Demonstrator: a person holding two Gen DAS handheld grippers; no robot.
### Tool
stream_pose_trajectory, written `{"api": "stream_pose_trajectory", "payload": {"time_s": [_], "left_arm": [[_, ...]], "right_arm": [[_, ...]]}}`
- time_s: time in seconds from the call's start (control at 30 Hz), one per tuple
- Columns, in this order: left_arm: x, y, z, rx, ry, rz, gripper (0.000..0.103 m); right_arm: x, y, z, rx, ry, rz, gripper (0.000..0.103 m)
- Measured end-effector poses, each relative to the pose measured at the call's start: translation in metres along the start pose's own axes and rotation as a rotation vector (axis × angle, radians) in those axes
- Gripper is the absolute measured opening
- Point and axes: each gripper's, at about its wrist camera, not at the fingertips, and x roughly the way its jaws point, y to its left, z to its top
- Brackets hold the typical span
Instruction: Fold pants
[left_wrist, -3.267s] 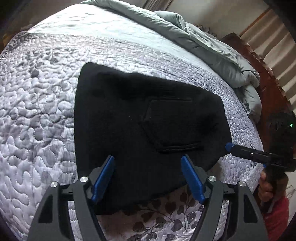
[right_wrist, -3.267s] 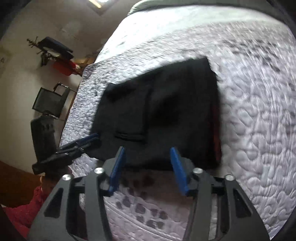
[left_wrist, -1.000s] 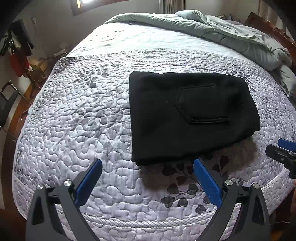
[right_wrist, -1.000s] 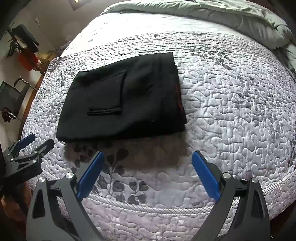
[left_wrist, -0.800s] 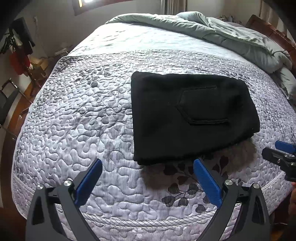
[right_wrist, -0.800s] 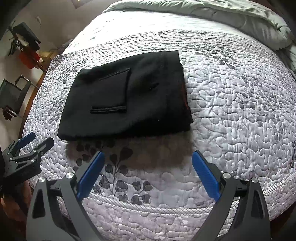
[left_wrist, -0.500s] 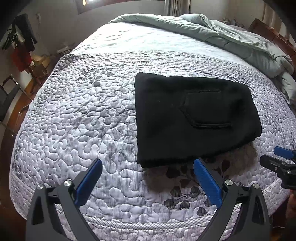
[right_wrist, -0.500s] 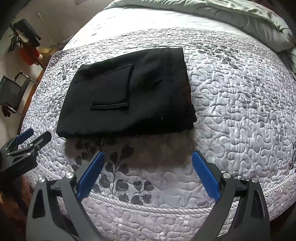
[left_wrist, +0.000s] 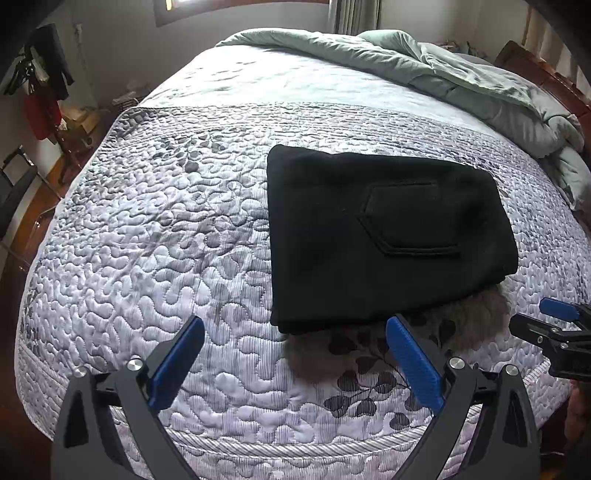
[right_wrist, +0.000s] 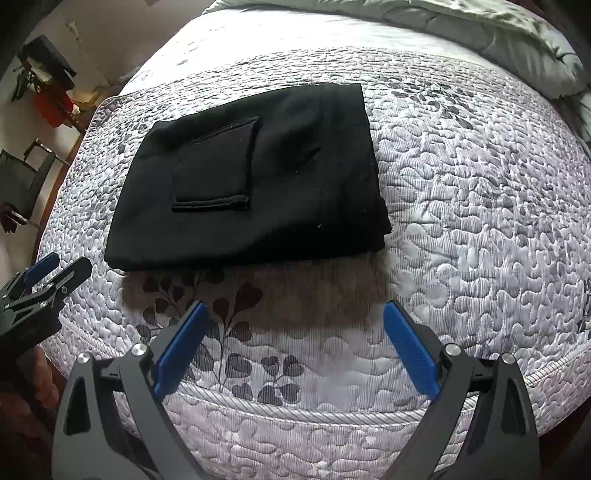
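Neatly folded, the pants (left_wrist: 384, 236) lie on the bed (left_wrist: 155, 221), just beyond both grippers' wide-open, empty fingers (left_wrist: 177, 363).

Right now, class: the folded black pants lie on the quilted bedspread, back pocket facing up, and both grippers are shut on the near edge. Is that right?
Not quite. The left gripper and right gripper are both open, clear of the folded black pants, as both wrist views show. The pants do lie on the quilted bedspread, back pocket up.
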Motion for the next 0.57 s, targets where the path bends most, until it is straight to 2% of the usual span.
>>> {"api": "stream_pose_trajectory", "payload": {"time_s": [0.57], "left_arm": [[0.0017, -0.0061, -0.0038, 0.016, 0.034, 0.026, 0.099]], "right_arm": [[-0.0054, 0.0026, -0.0025, 0.014, -0.007, 0.004, 0.095]]}}
